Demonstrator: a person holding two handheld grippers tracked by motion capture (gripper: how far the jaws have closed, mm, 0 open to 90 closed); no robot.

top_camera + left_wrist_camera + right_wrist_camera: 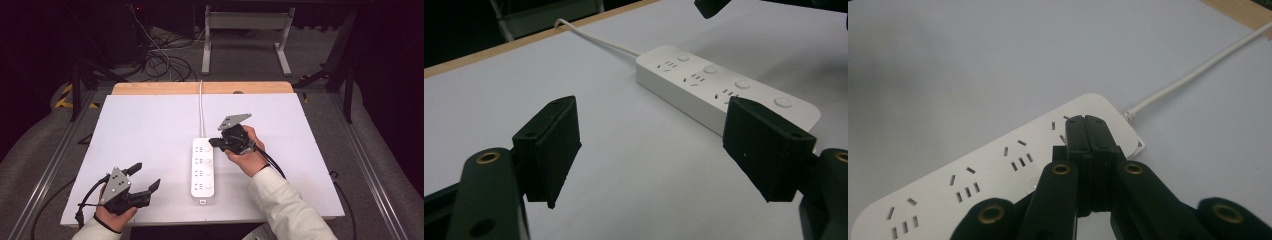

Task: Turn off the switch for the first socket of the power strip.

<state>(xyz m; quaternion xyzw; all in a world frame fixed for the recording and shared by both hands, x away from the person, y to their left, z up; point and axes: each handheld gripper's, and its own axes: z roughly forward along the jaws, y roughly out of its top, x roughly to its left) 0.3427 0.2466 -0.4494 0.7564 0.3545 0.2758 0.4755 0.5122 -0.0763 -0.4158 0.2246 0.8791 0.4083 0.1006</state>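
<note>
While my right claw sits closed, jaws pressed flat together with nothing between them, its tip hangs over the far end of the power strip, right by the socket and the round button nearest the white cord. From the right gripper view the closed tip covers that first socket, so I cannot tell whether it already touches the plastic or floats just above it.

I read the step in hand as pressing that end switch with the closed tip. To do it well I would keep the jaws shut so they act as one blunt finger, line the tip squarely over the button rather than the socket slots beside it, and push straight down, not at a slant, so the strip does not skid across the white table. The strip lies loose, running away from me with the cord leaving over the far edge, so a sideways shove could swing it.

My left claw rests near my edge of the table, well apart from the strip, jaws spread wide and holding nothing. In the left gripper view the strip lies ahead of and beyond its right jaw. If the strip slides, I could bring this claw in to steady the near end.
</note>
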